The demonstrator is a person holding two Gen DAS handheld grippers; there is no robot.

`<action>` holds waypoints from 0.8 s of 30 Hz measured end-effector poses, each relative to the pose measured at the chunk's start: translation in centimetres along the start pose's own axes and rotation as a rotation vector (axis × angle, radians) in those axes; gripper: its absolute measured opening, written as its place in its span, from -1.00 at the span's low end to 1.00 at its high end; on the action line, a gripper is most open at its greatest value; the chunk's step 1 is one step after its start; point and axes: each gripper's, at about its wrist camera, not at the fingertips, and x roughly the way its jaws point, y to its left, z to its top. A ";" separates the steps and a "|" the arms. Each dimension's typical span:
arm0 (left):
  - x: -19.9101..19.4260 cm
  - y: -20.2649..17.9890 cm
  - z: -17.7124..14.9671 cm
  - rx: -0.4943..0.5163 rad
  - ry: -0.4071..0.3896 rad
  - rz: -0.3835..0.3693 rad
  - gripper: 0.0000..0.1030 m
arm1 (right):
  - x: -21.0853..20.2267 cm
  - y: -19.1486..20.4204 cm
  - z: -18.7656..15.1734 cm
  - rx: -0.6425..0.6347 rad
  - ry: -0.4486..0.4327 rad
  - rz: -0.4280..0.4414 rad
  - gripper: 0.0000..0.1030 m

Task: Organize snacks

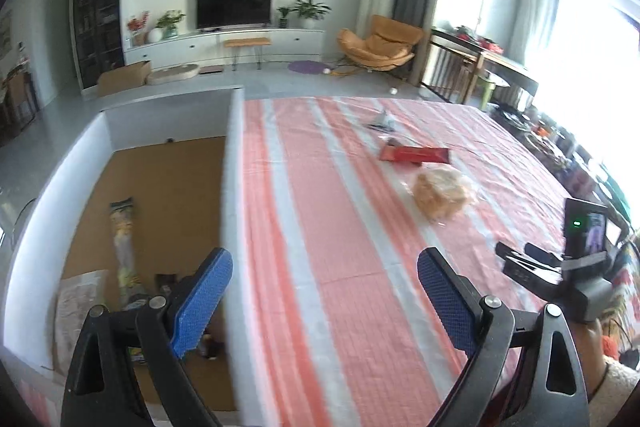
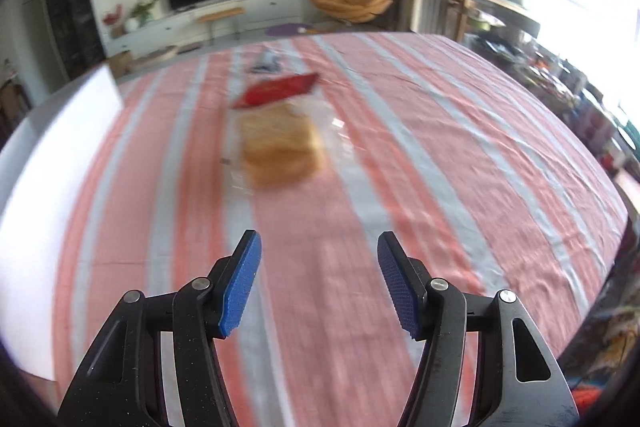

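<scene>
Both claws wide & empty over striped tabletop; snacks partly boxed, partly loose on cloth.

Tabletop [image 1: 328, 227] w/ pink-and-white striped cloth. White-walled box [image 1: 234, 163] w/ brown floor sits at its left edge; inside: long yellowish snack pack [image 1: 124, 247], pale bag [image 1: 78, 303], other items too hidden to ID. Left claw [image 1: 324, 295] hangs above box wall, blue pads far apart, nothing betw. them. Right claw [image 2: 319, 283] also spread wide, empty, above bare cloth. Out on cloth: bread in clear bag [image 2: 280, 143], red packet [image 2: 280, 89] just beyond it, small grey-blue wrapper [image 2: 266, 63] farther back. Room: TV [image 1: 234, 7] on white low cabinet [image 1: 224, 45], plants, orange lounge chair [image 1: 378, 43], dark bookcase [image 1: 98, 7] left, bright window right.
</scene>
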 end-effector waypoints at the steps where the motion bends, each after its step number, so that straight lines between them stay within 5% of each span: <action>1: 0.3 -1.8 0.5 0.027 0.011 -0.034 0.87 | 0.6 -1.5 -0.5 0.027 0.013 -0.037 0.24; 5: 3.1 -7.9 0.4 0.114 0.069 -0.134 0.93 | 1.9 -6.2 -1.8 0.198 0.061 -0.068 0.24; 9: 7.6 -11.8 -0.1 0.158 0.108 -0.109 0.93 | 1.2 -7.1 -2.0 0.265 0.024 -0.047 0.30; 18: 18.0 -10.4 -2.2 0.106 0.210 0.051 0.93 | 2.4 -7.0 -2.2 0.259 0.027 -0.045 0.41; 24: 19.3 -9.1 -2.9 0.079 0.211 0.088 0.99 | 2.9 -6.1 -2.3 0.209 0.036 -0.073 0.55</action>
